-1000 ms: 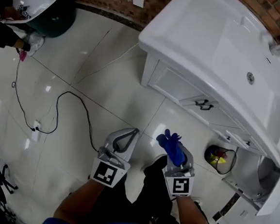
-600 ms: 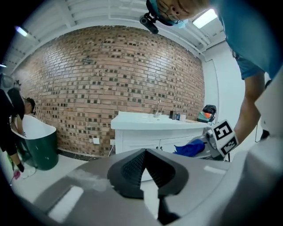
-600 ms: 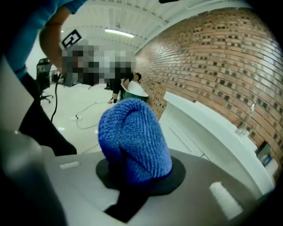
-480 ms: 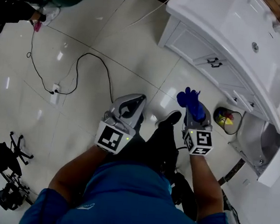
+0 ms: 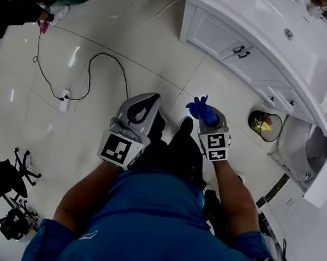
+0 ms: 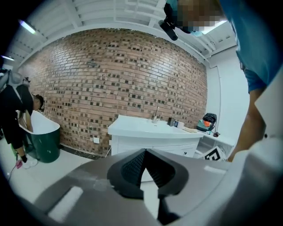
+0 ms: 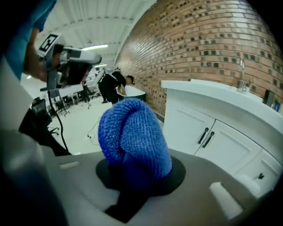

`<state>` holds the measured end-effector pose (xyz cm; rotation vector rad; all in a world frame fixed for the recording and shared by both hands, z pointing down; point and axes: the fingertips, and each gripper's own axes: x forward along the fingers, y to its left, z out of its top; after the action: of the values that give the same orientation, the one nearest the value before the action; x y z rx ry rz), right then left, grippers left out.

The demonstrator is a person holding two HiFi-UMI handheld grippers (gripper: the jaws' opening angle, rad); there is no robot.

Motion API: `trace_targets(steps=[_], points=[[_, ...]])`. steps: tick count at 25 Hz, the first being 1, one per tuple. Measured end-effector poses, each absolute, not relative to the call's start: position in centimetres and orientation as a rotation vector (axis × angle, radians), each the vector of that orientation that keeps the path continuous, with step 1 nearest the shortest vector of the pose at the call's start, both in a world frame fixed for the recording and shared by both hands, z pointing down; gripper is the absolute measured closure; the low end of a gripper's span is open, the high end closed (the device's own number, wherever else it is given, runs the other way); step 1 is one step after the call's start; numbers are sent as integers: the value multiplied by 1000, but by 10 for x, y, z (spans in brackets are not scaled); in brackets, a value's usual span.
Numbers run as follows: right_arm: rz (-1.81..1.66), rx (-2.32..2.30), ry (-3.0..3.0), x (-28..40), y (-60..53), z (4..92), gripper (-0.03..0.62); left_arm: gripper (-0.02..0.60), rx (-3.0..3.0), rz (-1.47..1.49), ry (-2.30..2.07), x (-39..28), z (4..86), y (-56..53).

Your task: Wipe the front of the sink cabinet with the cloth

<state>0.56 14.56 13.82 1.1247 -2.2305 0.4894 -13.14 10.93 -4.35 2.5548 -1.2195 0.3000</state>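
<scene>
Right gripper view is showing the right gripper [image 7: 134, 183] clamping its fingers on the soft, light cloth [image 7: 132, 137], likely best pinched mid-bunch, while the left gripper [image 6: 144, 160] is sitting closed, empty.

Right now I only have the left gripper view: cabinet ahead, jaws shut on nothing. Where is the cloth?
Observer: The blue cloth is clamped in the right hand-held gripper, bunched above its jaws.
Reviewer: Touching the cabinet?
Observer: No; from the head view it is over the floor tiles, apart from the sink cabinet.
Reviewer: Anything on the floor nearby?
Observer: A small round bin stands close to the cabinet front.
</scene>
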Motion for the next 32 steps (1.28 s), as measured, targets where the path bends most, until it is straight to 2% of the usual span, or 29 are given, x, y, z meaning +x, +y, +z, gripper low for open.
trace_targets(steps=[5, 14, 23, 32], points=[[390, 1080, -2257, 51, 174, 117, 528, 580, 2506, 358, -1265, -105, -38, 148], [472, 1612, -2352, 105, 172, -32, 526, 580, 2517, 298, -1365, -83, -79, 178], [402, 1716, -2391, 74, 213, -86, 526, 580, 2606, 230, -1338, -106, -115, 203], [357, 1861, -2234, 1, 274, -102, 525, 580, 2699, 228, -1208, -171, -121, 244]])
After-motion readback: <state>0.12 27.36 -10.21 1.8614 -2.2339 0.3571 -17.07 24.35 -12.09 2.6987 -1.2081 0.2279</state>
